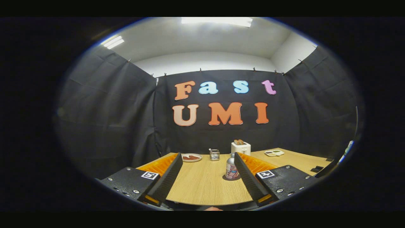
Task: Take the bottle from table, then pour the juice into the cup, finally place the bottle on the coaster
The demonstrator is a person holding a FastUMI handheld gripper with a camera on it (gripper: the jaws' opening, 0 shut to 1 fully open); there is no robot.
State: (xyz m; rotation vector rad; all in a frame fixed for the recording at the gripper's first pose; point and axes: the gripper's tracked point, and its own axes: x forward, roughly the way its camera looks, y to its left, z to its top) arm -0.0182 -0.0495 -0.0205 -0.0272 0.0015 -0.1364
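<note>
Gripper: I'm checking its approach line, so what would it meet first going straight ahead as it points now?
Probably the glass cup beyond the open fingers. The bottle sits right of that line, by the right finger; depth is unclear.

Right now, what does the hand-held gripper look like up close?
The hand-held gripper has two long wedge-shaped fingers with a ribbed, ridged texture on their sides. Each finger sits on a flat, dark, speckled block with small round screws along its edge. On top of each block is a little square black-and-white marker, like a tiny code tag. The fingers stand wide apart, with nothing between them.

one bottle (232,169), one toaster (240,148) (two plates (191,157))
</note>
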